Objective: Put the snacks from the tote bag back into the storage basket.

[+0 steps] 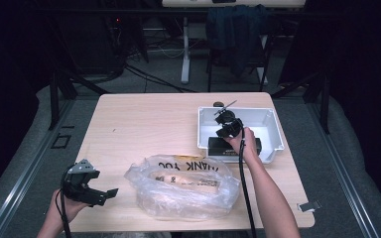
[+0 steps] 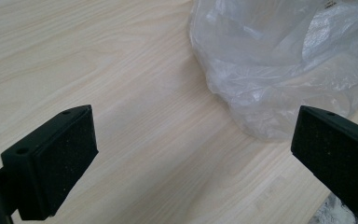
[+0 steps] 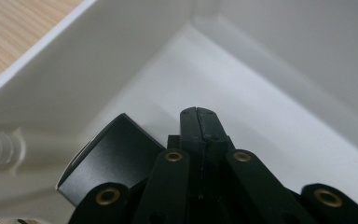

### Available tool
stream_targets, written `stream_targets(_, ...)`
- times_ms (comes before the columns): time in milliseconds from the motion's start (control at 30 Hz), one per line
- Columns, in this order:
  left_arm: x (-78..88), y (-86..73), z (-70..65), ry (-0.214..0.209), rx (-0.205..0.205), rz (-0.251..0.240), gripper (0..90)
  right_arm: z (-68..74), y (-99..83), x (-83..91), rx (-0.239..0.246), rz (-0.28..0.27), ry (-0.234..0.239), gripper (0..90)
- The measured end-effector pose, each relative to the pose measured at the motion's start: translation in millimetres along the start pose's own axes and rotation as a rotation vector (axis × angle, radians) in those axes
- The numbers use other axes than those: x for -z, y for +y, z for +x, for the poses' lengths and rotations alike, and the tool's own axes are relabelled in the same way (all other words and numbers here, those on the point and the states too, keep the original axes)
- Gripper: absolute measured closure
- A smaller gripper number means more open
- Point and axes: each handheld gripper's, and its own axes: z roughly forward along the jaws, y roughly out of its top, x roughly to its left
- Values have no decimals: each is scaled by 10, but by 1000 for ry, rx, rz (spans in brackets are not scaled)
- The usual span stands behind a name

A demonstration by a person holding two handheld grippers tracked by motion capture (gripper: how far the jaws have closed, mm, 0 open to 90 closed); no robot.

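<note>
A clear plastic bag (image 1: pixel 183 186) printed "THANK YOU" lies at the table's front middle, with a tan package (image 1: pixel 186 181) inside it. My left gripper (image 1: pixel 106 196) hovers at the front left corner, open and empty. In the left gripper view its pads (image 2: pixel 70 154) stand wide apart over bare wood, with the bag (image 2: pixel 279 60) ahead to the right. A white bin (image 1: pixel 273 131) sits at the right and holds a black box (image 1: pixel 218 145). My right gripper (image 1: pixel 226 133) reaches down into the bin. Its jaws (image 3: pixel 196 116) are shut together, empty, beside the black box (image 3: pixel 107 163).
A small dark object (image 1: pixel 219 104) lies on the wooden table (image 1: pixel 144 124) just behind the bin. A silver clip (image 1: pixel 309 206) rests near the front right corner. Beyond the table stands a chair draped with dark cloth (image 1: pixel 238 29).
</note>
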Motion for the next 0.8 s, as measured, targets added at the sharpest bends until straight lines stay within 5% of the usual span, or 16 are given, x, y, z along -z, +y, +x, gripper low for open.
stream_targets(100,0,-2,0,-1,3,-1,0,0,-3,6,13,12,6,900)
stream_targets(233,14,-9,1,4,13,-10,0,17,-22,89,-20,-48,-25,800)
stream_targets(500,5,-4,-1,12,15,-8,0,-38,-189,736,-61,-129,-47,420)
stream_targets(800,0,-3,-10,23,3,-2,0,88,-569,1309,-59,-155,-27,179)
